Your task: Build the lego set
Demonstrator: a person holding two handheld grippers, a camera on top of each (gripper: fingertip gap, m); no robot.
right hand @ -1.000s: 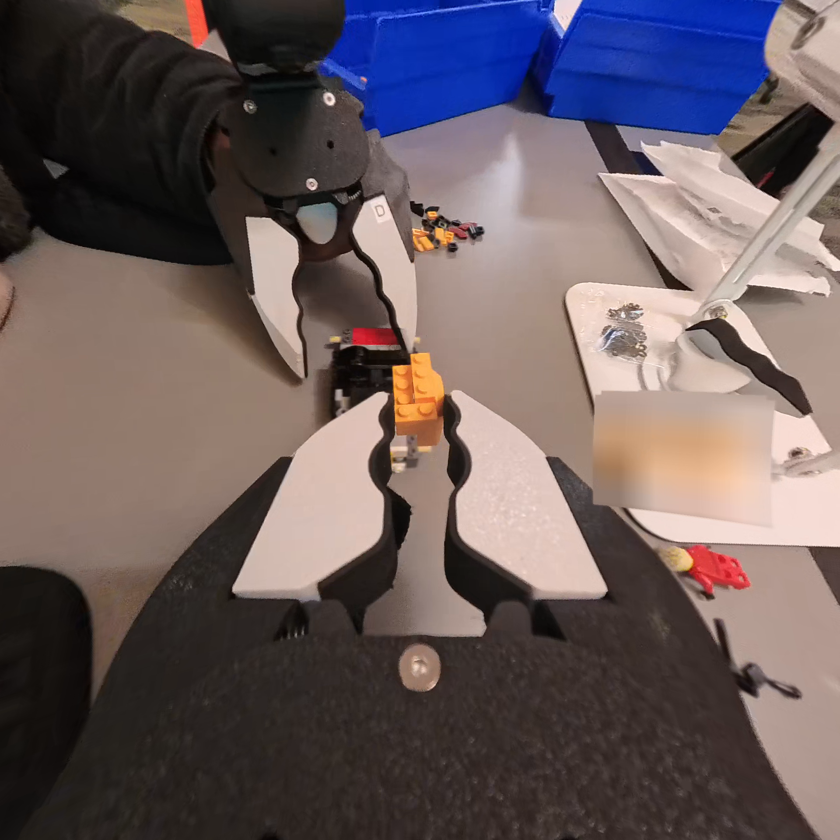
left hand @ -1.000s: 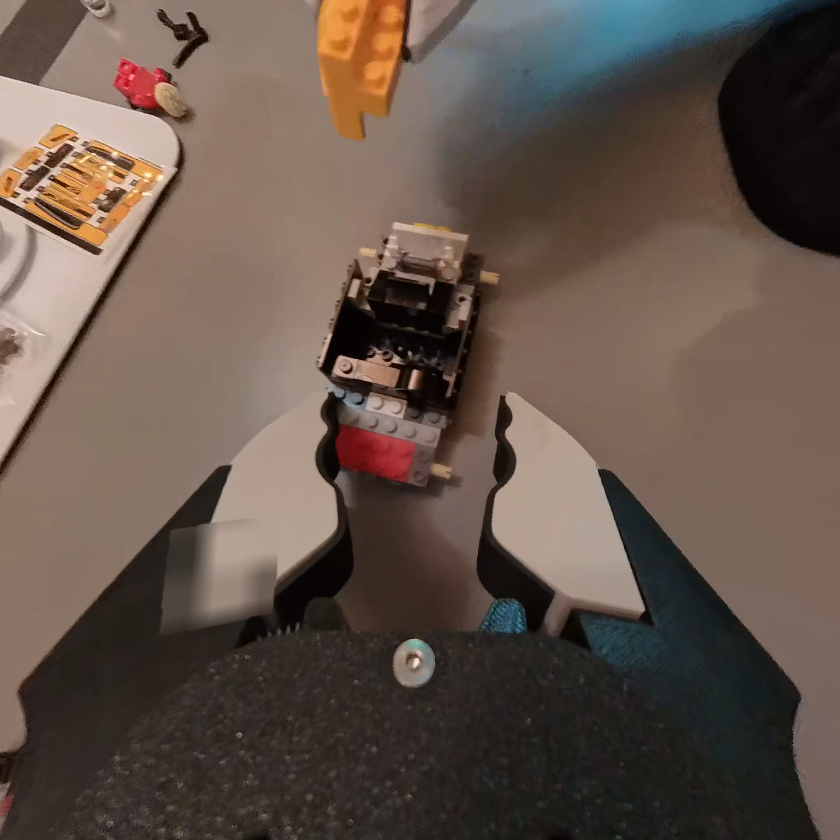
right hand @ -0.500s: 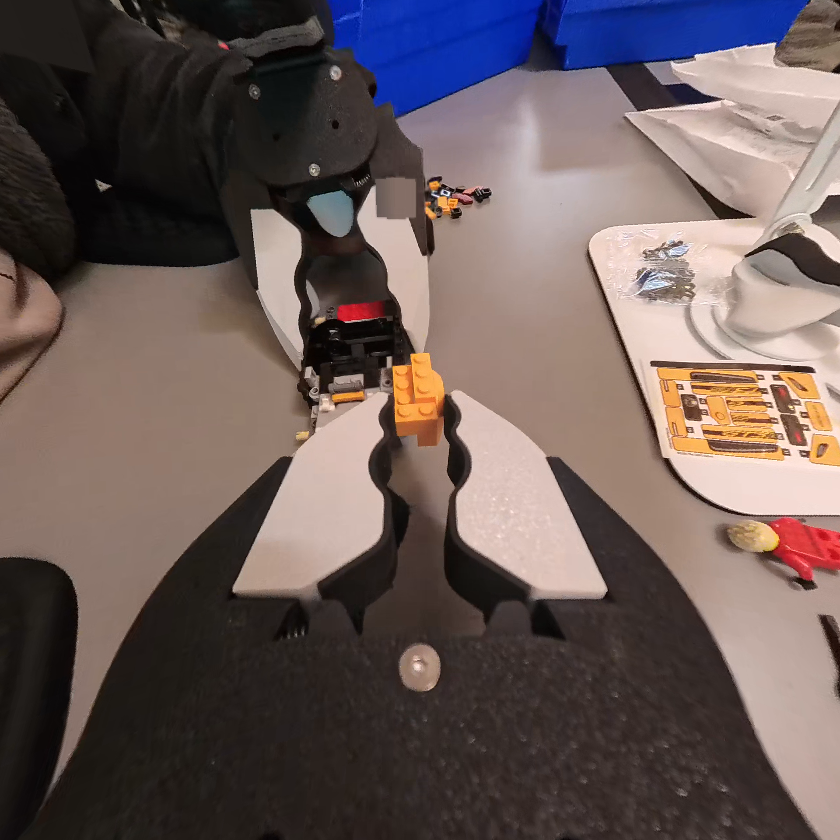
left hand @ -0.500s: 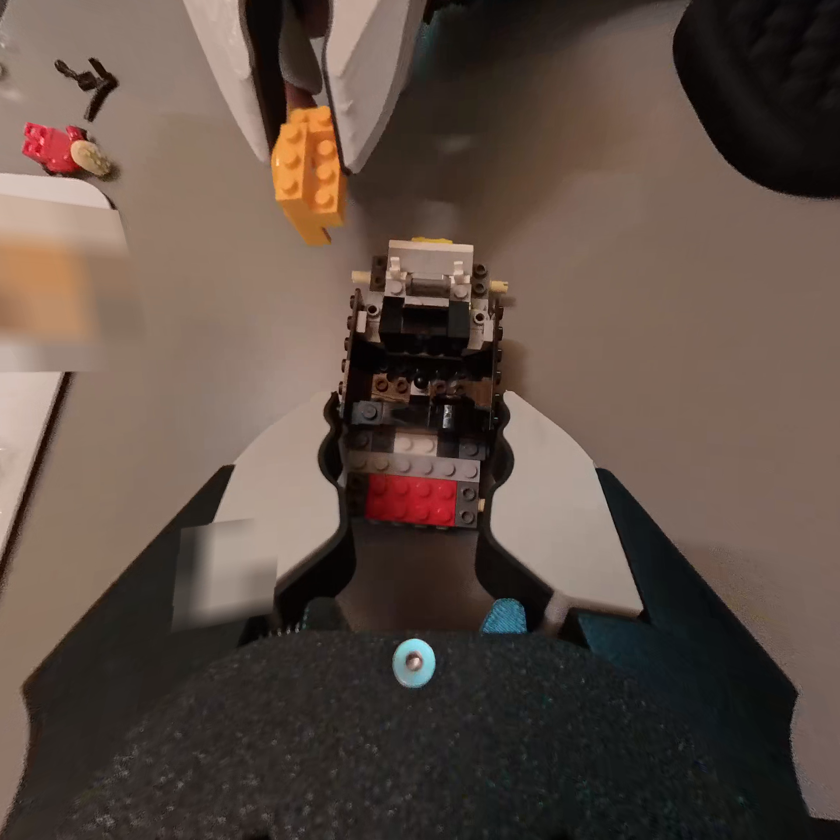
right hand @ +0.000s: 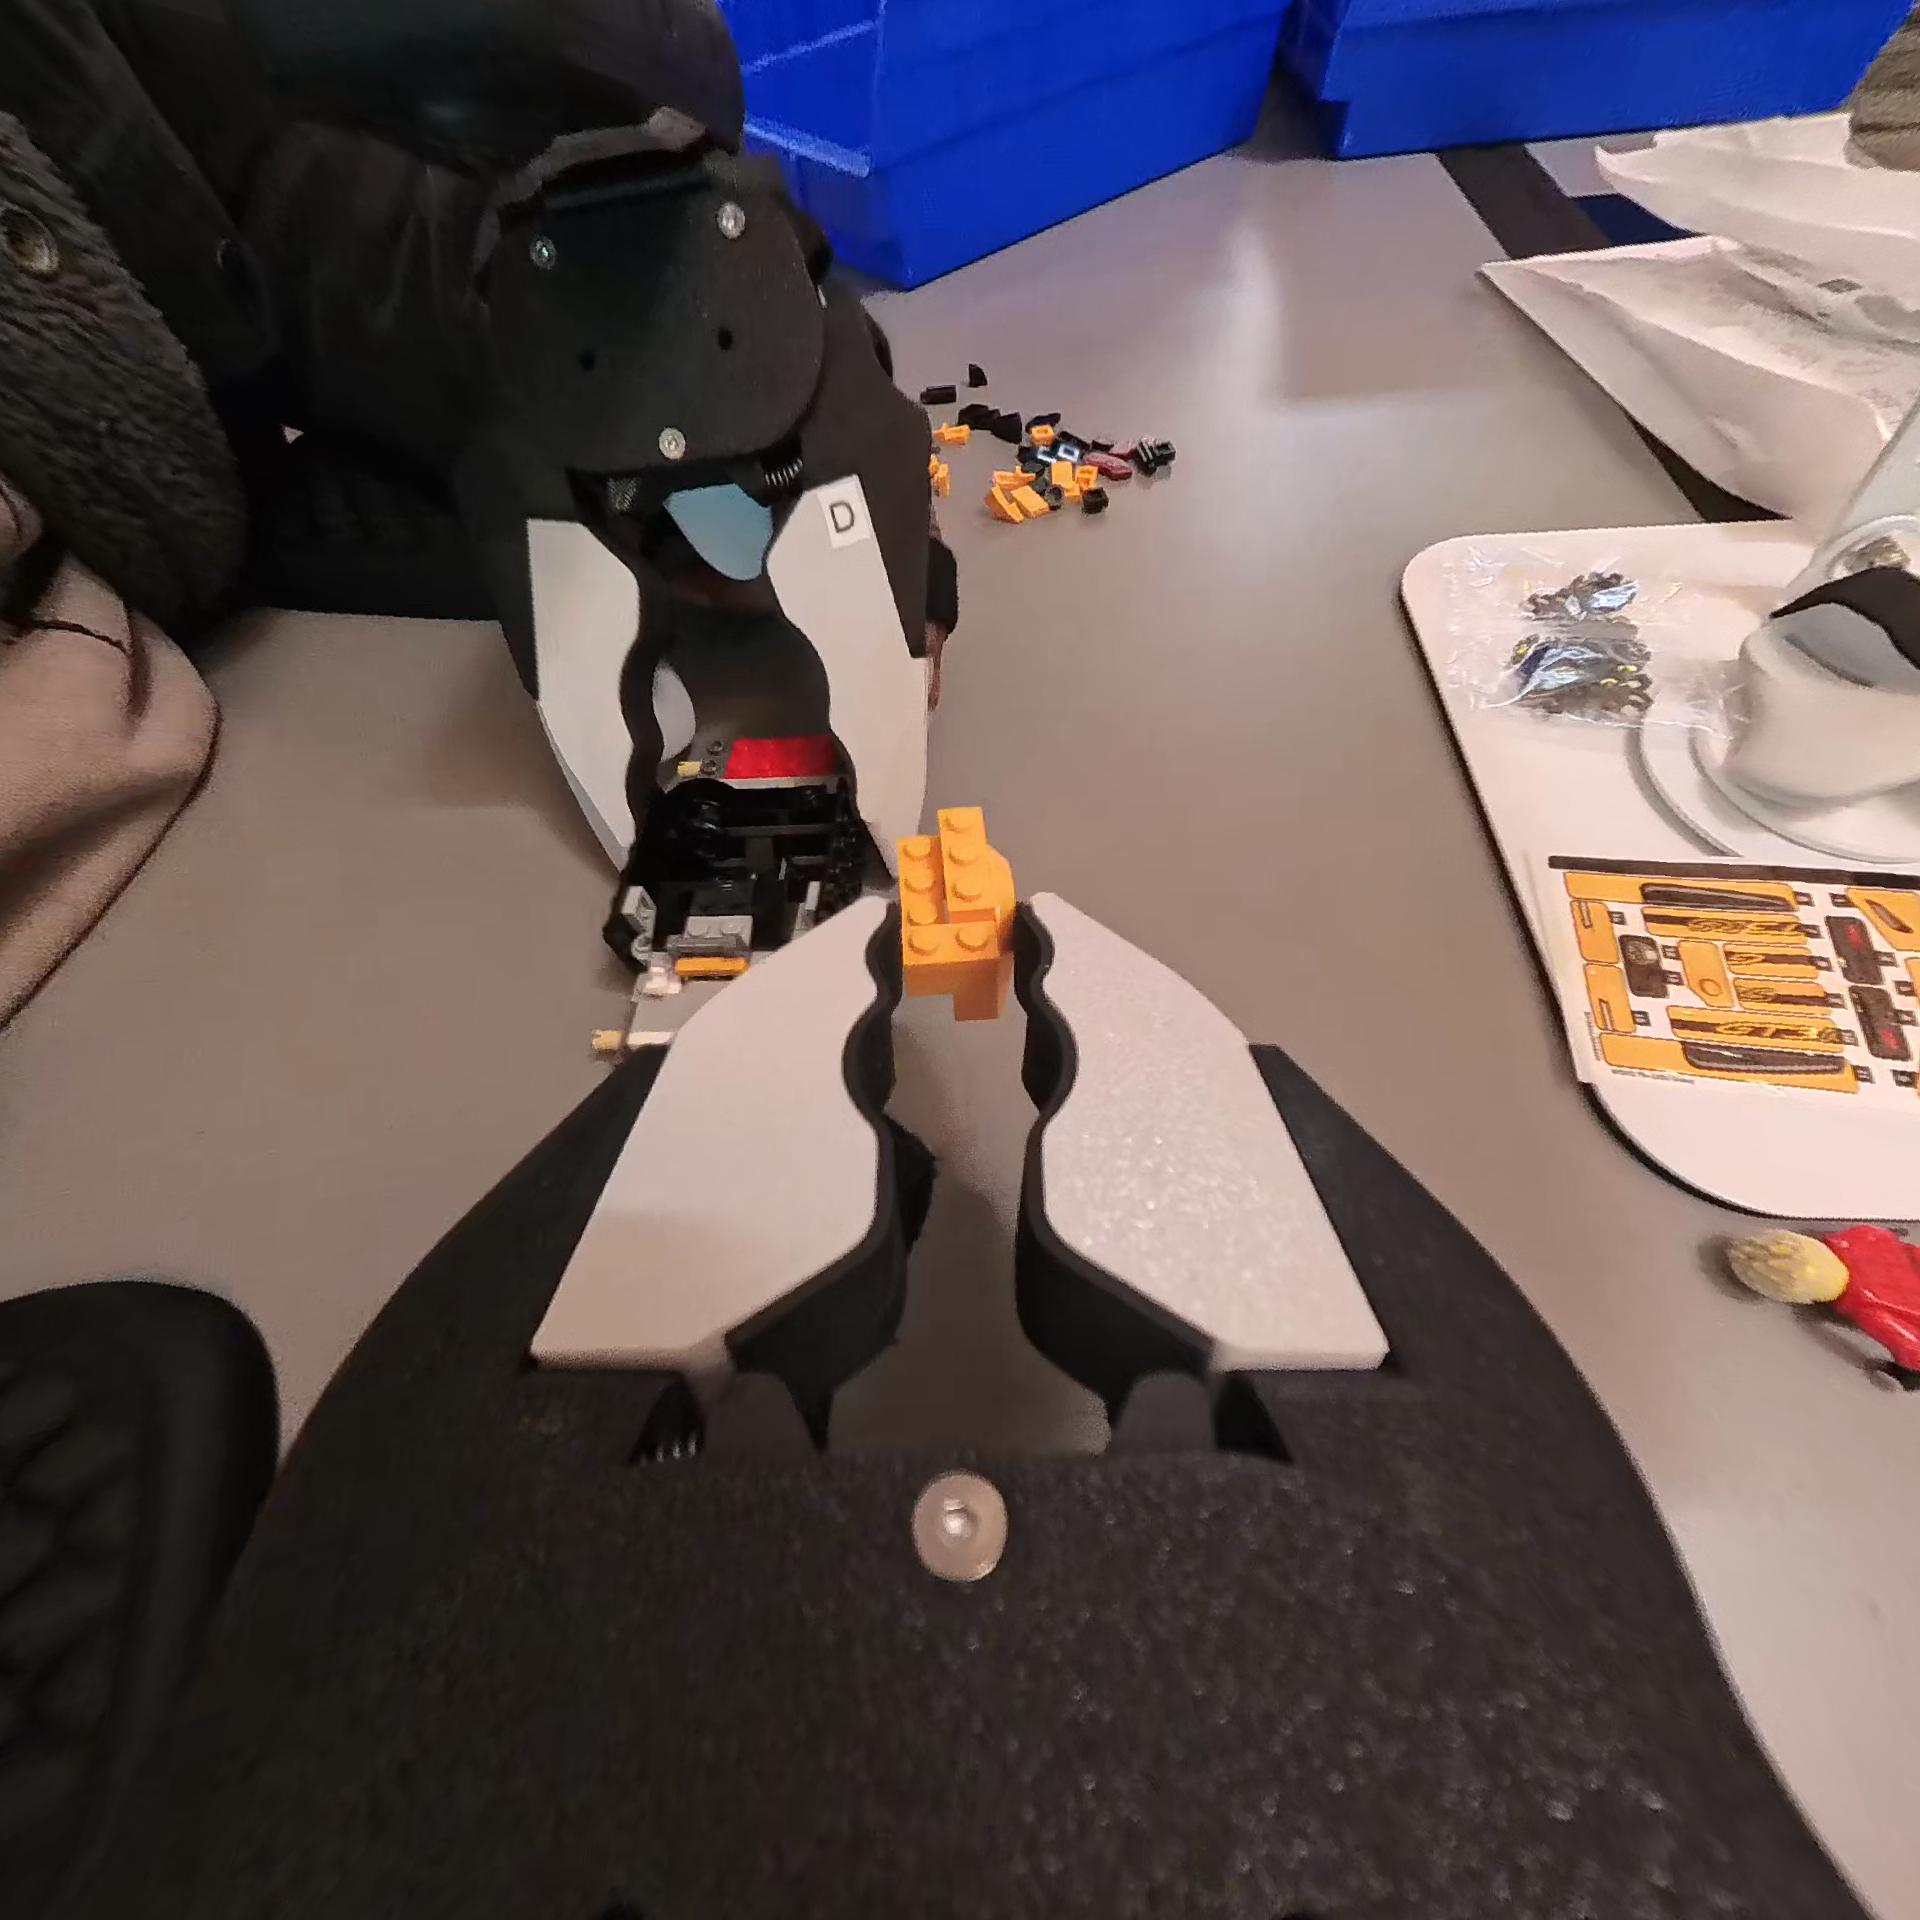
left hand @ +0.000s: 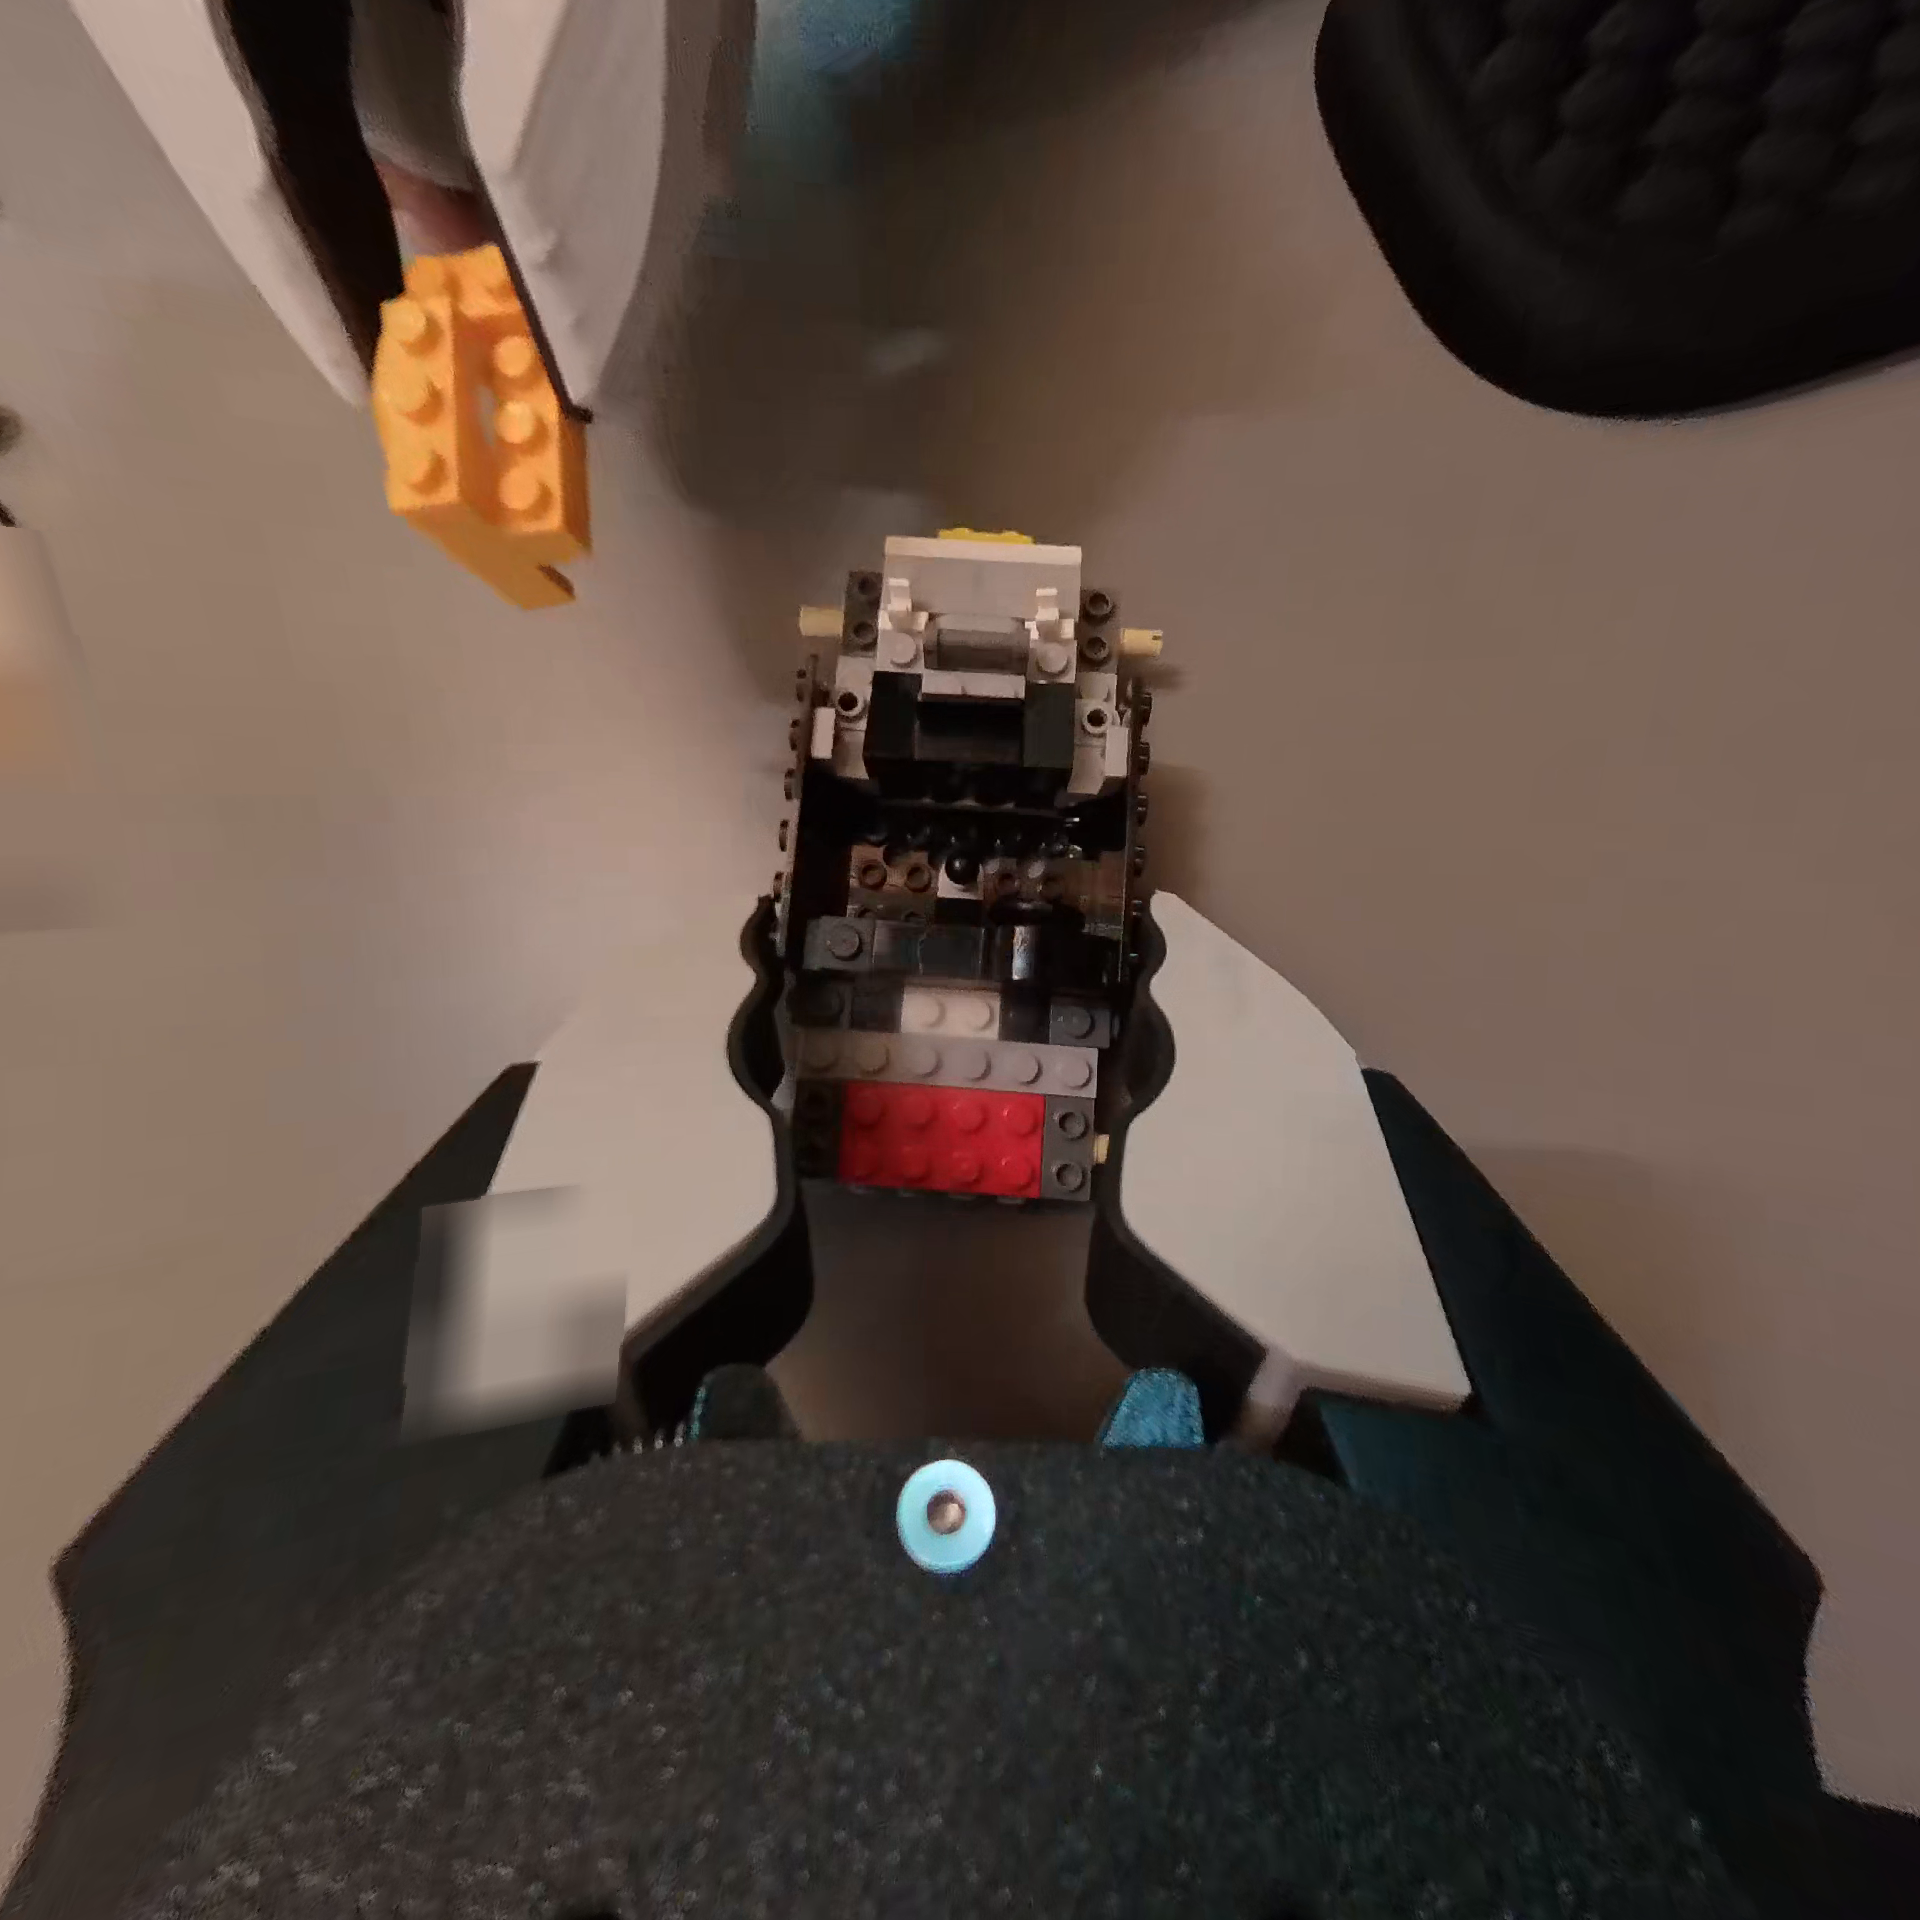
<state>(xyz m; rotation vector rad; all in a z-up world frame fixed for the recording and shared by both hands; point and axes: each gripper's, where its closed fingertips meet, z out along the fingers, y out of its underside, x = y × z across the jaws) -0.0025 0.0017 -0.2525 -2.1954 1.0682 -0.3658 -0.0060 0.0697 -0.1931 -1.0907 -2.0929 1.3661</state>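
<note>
1. Two black-and-grey two-finger claws: left claw [left hand: 951, 997], right claw [right hand: 951, 925].
2. One black, grey and red partly built brick model [left hand: 961, 862].
3. One orange stepped brick piece [right hand: 951, 920].
4. One yellow-and-black sticker sheet [right hand: 1725, 977].
5. Two blue plastic bins [right hand: 997, 114].
6. One red minifigure with a yellow head [right hand: 1839, 1299].

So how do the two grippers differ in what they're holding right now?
The left gripper clamps the dark, multi-coloured lego model sitting on the table; the right gripper pinches a small orange brick piece at its fingertips, held up beside the model, not joined. Both are shut on lego.
</note>
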